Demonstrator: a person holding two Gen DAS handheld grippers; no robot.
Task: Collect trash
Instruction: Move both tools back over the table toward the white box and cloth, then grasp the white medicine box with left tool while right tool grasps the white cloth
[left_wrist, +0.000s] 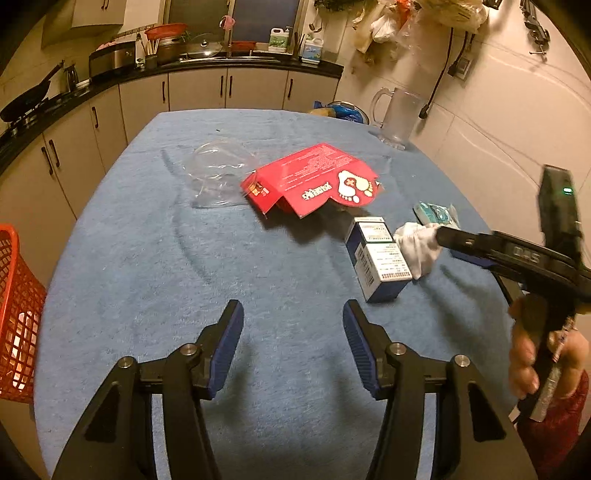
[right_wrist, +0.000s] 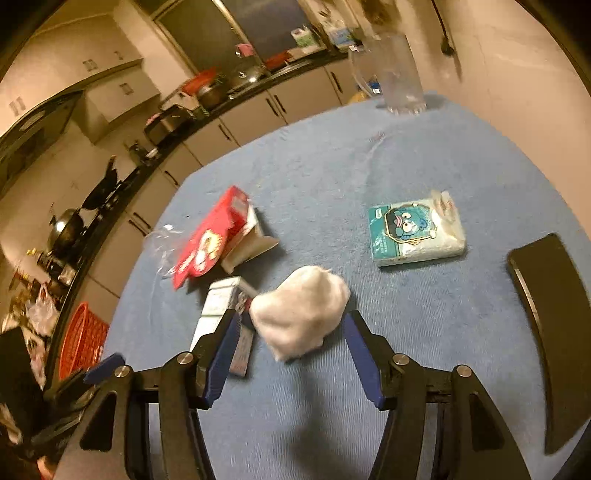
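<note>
Blue terry cloth (left_wrist: 147, 258) lies under both tools, trash scattered ahead: red carton (left_wrist: 314, 181), then blue-white box (left_wrist: 380, 258). Right gripper (right_wrist: 290, 325) stands open astride the crumpled white tissue (right_wrist: 301, 310), pads seemingly clear, likely framing a pinch. Left gripper (left_wrist: 293, 325) open, empty, apparently idle; orange basket (left_wrist: 16, 314) off its left.

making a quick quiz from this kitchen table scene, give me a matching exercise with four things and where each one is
Things:
1. white tissue wad
2. tissue pack
3. jug
4. red basket

Places:
A. off the table, beside its edge
B. between the open fingers of the right gripper
C. on the table's far corner, by the wall
D. flat on the cloth, beyond the wad

Pairs: 1-B, 2-D, 3-C, 4-A
</note>
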